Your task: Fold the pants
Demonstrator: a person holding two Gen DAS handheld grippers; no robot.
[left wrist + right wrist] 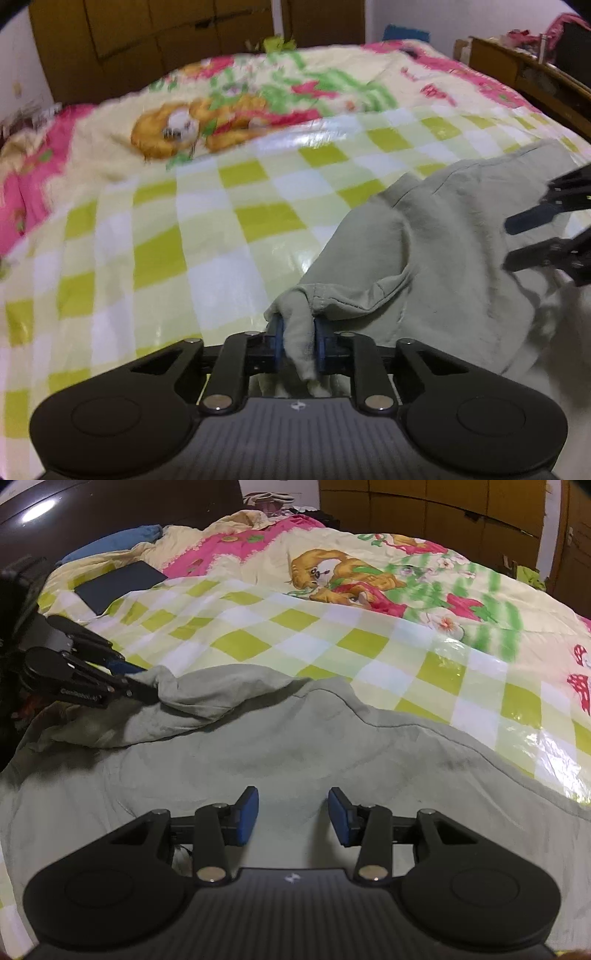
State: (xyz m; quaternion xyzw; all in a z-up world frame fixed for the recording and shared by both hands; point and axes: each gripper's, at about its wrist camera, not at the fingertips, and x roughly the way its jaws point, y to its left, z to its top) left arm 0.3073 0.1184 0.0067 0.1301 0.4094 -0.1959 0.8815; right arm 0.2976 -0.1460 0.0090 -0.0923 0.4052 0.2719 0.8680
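A pair of pale grey-green cotton pants (295,746) lies spread across a glossy yellow-green and white checked plastic sheet (258,635) on a bed, with both handheld claws at work over the cloth. The left gripper (298,341) is clamped tight on a bunched fold at the edge of the pants — the fabric is squeezed between its two blue pads (277,339) and trails back under the claw's black body. From the right wrist view that same left claw reaches in from the far left, its tips buried in a raised ridge of cloth. The right gripper (293,814) hangs over the broad flat middle of the pants with its blue-padded fingers (246,814) set apart and nothing pinched between them; whether the tips touch the fabric below cannot be told. In the left wrist view the right claw enters from the right edge, above the cloth and well apart from the left one. Beyond both claws, a cream blanket printed with a cartoon bear and pink flowers (229,96) covers the rest of the bed. Ahead and to the left of the right claw, a flat dark rectangular slab (118,585) rests near the sheet's far corner, beside a blue cloth (110,544). Brown wooden wardrobe doors (166,33) stand behind the bed.
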